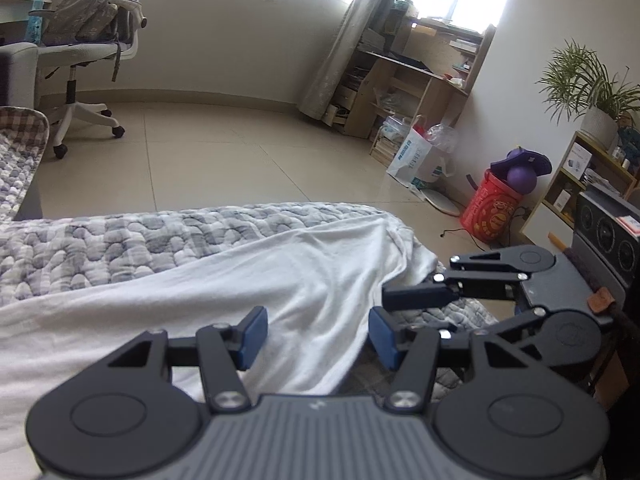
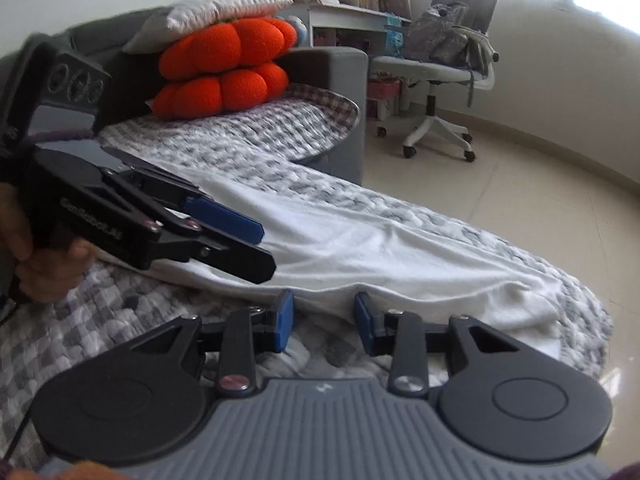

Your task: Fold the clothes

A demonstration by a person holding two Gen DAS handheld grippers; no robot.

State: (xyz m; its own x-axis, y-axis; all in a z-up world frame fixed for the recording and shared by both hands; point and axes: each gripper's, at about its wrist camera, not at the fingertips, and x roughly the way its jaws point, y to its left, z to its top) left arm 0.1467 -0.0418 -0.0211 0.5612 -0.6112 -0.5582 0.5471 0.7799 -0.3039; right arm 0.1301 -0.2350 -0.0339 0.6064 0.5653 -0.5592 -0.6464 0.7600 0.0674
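Observation:
A white garment lies spread lengthwise on a grey-and-white quilted cover. My left gripper hovers low over the garment's near part. Its blue pads stand apart, with cloth under the gap and not pinched. A hand holds its grip. My right gripper is open just short of the garment's near hem, over the quilt, with nothing between its pads. One of its fingers shows close to the right of the left gripper, at the cloth's edge.
Two orange cushions and a pale pillow are stacked at the far end of the cover. An office chair stands on the tiled floor. A red bucket, a wooden shelf and a potted plant line the wall.

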